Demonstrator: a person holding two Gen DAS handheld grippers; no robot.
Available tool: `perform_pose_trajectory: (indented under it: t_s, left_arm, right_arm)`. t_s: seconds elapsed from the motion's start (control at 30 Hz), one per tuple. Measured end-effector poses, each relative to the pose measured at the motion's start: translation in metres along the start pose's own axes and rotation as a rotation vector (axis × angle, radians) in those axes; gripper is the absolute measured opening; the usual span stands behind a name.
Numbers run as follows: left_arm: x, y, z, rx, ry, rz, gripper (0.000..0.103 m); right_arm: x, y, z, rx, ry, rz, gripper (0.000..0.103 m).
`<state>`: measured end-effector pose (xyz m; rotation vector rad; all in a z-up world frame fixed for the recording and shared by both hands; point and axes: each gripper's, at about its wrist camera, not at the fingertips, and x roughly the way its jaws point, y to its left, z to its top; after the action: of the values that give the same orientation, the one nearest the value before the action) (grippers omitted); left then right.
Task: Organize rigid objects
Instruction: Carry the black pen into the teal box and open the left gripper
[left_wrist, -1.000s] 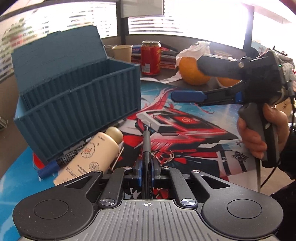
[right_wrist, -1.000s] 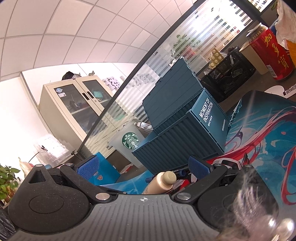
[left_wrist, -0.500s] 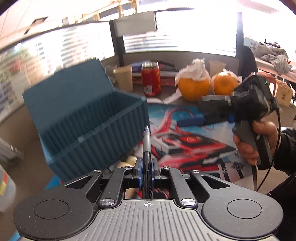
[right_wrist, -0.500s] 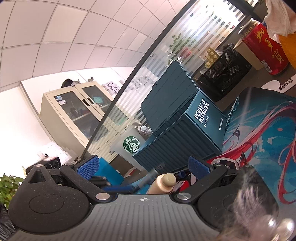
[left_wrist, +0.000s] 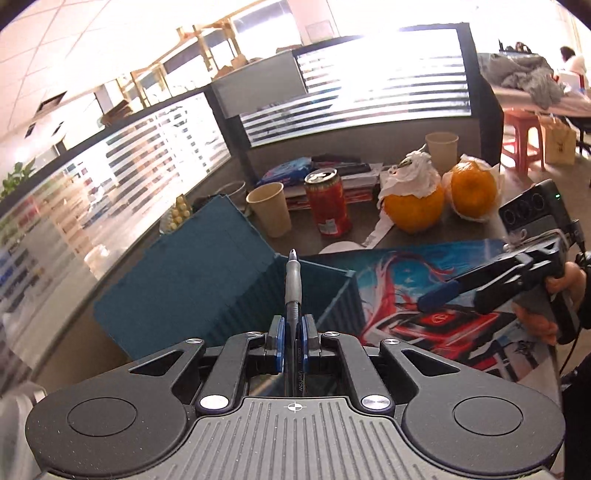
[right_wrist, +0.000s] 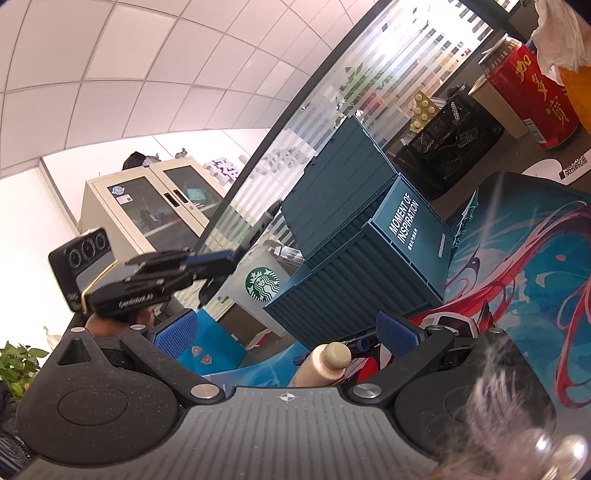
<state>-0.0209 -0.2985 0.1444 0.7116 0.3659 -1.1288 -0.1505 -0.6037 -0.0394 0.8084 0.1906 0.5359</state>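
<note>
The left claw (left_wrist: 293, 328) was clamped on a grey pen (left_wrist: 293, 284), its jaws closed tight on the barrel, the tip pointing forward and away. Straight ahead of and below that claw lay the blue container box (left_wrist: 236, 291), lid tilted open at the far left side, so the pen hung just short of the box's open top. The pen was not yet in the box; I judged the carry nearly done and the drop yet to be made.

The right claw (right_wrist: 288, 332) stood wide open with nothing gripped. Just ahead of it, between its jaws in the wrist view, lay a cream bottle (right_wrist: 325, 363) on the desk (right_wrist: 535, 277), and beside the bottle a blue-capped marker (right_wrist: 360, 344), both close against the near wall of the box. These two seemed to be what was left to put away. Whether anything already lay inside the box, I could not tell.

Beyond the box, farther from the left claw, stood a paper cup (left_wrist: 269, 212), a red can (left_wrist: 328, 203) and two oranges (left_wrist: 413, 206), one wrapped in white tissue. Nothing stood between the pen and the box opening; the raised lid, to the left of the claw, looked like the only thing to steer clear of.
</note>
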Motion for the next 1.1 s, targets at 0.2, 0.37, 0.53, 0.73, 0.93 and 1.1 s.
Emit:
perform_pose_trajectory:
  t_s: [0.2, 0.37, 0.53, 0.73, 0.93, 1.1]
  left_arm:
    - [0.015, 0.019, 0.006, 0.027, 0.014, -0.009, 0.007]
    - [0.036, 0.031, 0.006, 0.067, 0.046, -0.044, 0.007]
    - [0.059, 0.047, -0.001, 0.06, 0.076, -0.079, 0.007]
    - [0.085, 0.065, -0.011, 0.024, 0.115, -0.1, 0.007]
    - [0.105, 0.066, -0.021, 0.049, 0.152, -0.165, 0.008]
    - [0.122, 0.072, -0.029, 0.018, 0.183, -0.179, 0.008]
  right_arm:
    - [-0.001, -0.002, 0.001, 0.011, -0.001, 0.003, 0.103]
    - [-0.001, -0.001, 0.001, 0.008, 0.0, -0.003, 0.103]
    - [-0.001, -0.001, 0.002, 0.01, -0.001, -0.005, 0.103]
    - [-0.003, -0.002, 0.002, 0.015, -0.004, 0.001, 0.103]
    - [-0.004, -0.004, 0.004, 0.029, -0.009, 0.009, 0.103]
    - [-0.005, -0.006, 0.004, 0.034, -0.014, 0.013, 0.103]
